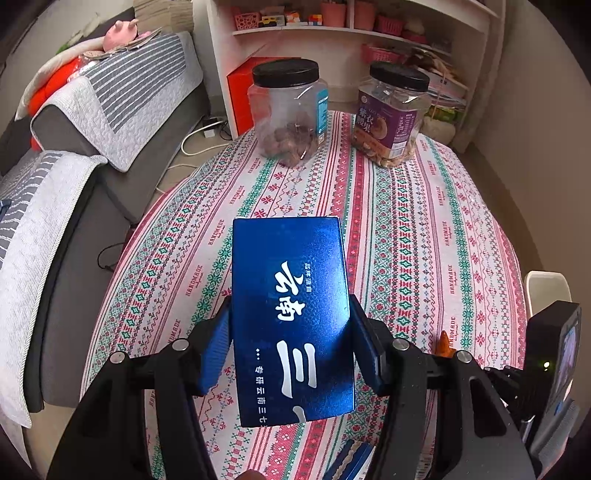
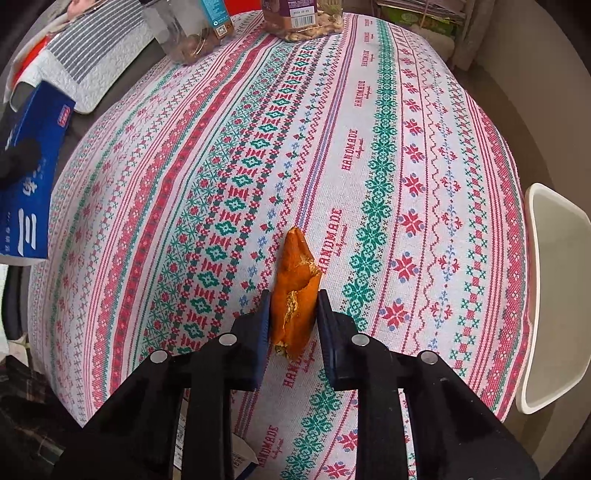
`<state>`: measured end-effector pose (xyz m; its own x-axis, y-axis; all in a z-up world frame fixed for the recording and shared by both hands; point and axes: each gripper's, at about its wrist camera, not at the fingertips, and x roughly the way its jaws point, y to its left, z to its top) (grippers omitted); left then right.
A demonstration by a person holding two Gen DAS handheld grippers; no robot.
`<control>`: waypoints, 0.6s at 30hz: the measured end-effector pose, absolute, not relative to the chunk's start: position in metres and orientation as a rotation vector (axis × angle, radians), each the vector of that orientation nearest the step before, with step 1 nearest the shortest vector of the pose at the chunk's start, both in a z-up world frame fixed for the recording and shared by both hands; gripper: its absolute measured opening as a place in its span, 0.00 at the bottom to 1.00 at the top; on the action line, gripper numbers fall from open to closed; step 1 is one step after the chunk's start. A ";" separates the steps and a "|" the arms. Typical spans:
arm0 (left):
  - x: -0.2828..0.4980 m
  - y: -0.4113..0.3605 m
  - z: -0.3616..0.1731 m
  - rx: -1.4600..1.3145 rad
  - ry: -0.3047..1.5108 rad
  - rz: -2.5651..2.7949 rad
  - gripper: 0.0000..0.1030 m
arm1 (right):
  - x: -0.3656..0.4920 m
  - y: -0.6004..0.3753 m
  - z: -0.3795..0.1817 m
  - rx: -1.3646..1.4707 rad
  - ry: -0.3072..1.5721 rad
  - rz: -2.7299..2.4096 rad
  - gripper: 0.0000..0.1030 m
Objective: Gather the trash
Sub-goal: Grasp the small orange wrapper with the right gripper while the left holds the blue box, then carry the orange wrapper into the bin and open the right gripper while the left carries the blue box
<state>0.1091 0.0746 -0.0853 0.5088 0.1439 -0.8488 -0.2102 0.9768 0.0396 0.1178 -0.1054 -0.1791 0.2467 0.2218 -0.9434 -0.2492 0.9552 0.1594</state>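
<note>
Even soft daylight, faint shadows; sheen on blue box (image 1: 291,317); strong fisheye bending, dark corners.

Two clear plastic jars stand at the bench's far end: one with a teal label (image 1: 287,114) at eleven o'clock, one with a purple label (image 1: 392,115) at one o'clock, each under a black lid. One blue box with white characters (image 1: 291,317). One piece of orange peel (image 2: 295,288). One patterned tablecloth (image 2: 369,177) covers the bench. One white chair (image 2: 554,295) at three o'clock. One grey sofa (image 1: 92,206) at nine o'clock, with one pink plush toy (image 1: 120,34) on it.
</note>
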 end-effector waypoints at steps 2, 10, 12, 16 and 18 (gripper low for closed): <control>0.109 0.079 -0.086 -0.080 1.013 0.222 0.56 | 0.124 -0.109 -0.171 -0.018 1.259 0.341 0.19; 0.108 0.081 -0.079 -0.109 0.968 0.197 0.55 | 0.141 -0.123 -0.128 0.011 1.097 0.342 0.19; 0.107 0.078 -0.076 -0.112 0.944 0.184 0.55 | 0.140 -0.125 -0.121 0.007 1.056 0.332 0.19; 0.105 0.071 -0.070 -0.114 0.903 0.167 0.55 | 0.140 -0.133 -0.104 0.005 0.971 0.310 0.19; 0.104 0.066 -0.067 -0.109 0.885 0.159 0.55 | 0.142 -0.135 -0.099 0.004 0.932 0.302 0.19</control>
<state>0.1041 0.0662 -0.0671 0.6229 0.0927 -0.7768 -0.1829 0.9827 -0.0293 0.1423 -0.1348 -0.0990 0.5569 0.2579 -0.7895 -0.2545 0.9578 0.1333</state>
